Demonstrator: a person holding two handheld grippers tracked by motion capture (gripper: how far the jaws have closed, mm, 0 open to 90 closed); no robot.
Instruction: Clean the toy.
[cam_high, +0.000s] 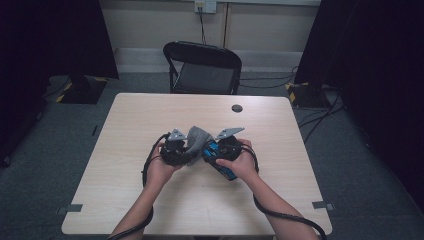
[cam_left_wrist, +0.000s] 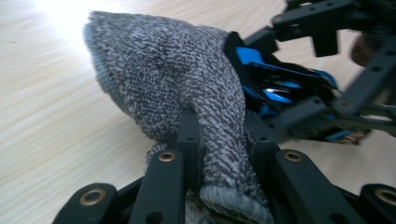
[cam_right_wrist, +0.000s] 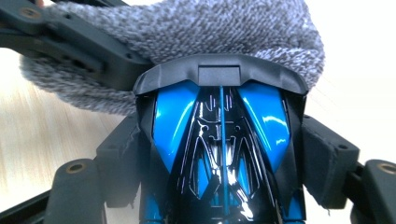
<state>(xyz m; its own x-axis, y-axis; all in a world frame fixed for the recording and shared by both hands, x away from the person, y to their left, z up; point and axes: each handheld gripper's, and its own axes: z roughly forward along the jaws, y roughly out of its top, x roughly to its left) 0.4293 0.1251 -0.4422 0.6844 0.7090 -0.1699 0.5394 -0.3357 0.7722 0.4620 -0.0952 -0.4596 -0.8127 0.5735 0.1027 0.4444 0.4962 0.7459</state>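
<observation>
Above the middle of the tabletop, a little toward its near edge, the person's two hands bring their tools together. The left gripper holds a grey cloth, a knitted, speckled piece. In the left gripper view the two black jaws are closed on a gathered fold of the cloth, which rises between them and balloons out above, its hem hanging just over the jaw bases.

The right gripper holds a blue and black toy car. In the right gripper view the jaws are pressed against both sides of the car, whose glossy blue panels and black spoiler-like end point away from the camera. The cloth lies draped against that far end of the car, touching it, and one black finger of the left gripper crosses the cloth at the upper left.

In the left gripper view the car sits just behind the cloth's right side, touching it, with the right gripper around it.

A small dark round disc lies near the far edge of the tabletop, well apart from the hands. Beyond that edge stands a black folding chair.
</observation>
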